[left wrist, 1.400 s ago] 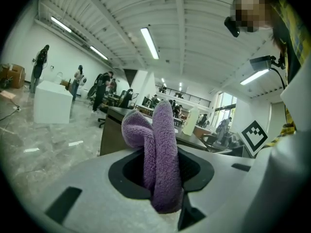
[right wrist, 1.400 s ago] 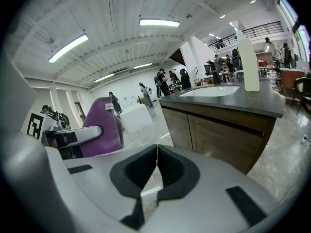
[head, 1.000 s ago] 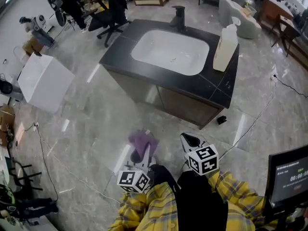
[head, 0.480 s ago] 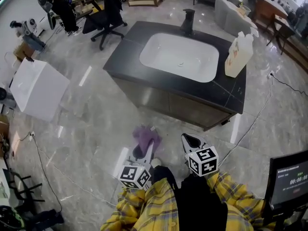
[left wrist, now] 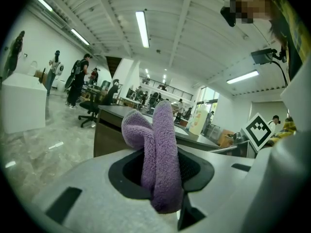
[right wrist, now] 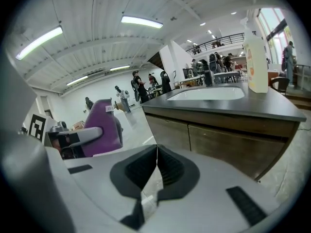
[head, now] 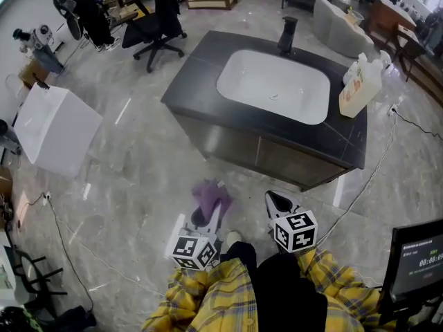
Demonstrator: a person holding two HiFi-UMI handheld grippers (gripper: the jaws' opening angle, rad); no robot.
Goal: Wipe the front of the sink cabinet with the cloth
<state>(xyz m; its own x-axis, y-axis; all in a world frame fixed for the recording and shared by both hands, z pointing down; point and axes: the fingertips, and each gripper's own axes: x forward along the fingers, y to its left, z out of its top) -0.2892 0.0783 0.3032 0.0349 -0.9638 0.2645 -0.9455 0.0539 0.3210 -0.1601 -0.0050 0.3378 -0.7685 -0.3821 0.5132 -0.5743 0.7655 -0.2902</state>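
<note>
Short of the sink cabinet (head: 270, 159) — floor (head: 149, 168) between — left gripper (head: 207, 211) clamps the cloth (head: 210, 196), right gripper (head: 276, 202) pinched empty.

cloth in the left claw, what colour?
Purple, a plain fuzzy cloth clamped in the left claw. The left gripper view shows it best.

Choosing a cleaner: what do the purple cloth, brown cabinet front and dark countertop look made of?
Purple cloth: plush microfibre or terry, given its fuzzy nap. Brown cabinet front: probably matt wood-look laminate or veneer, flat seamed panels. Dark countertop: smooth stone or composite, faint pale veins, slight sheen.
</note>
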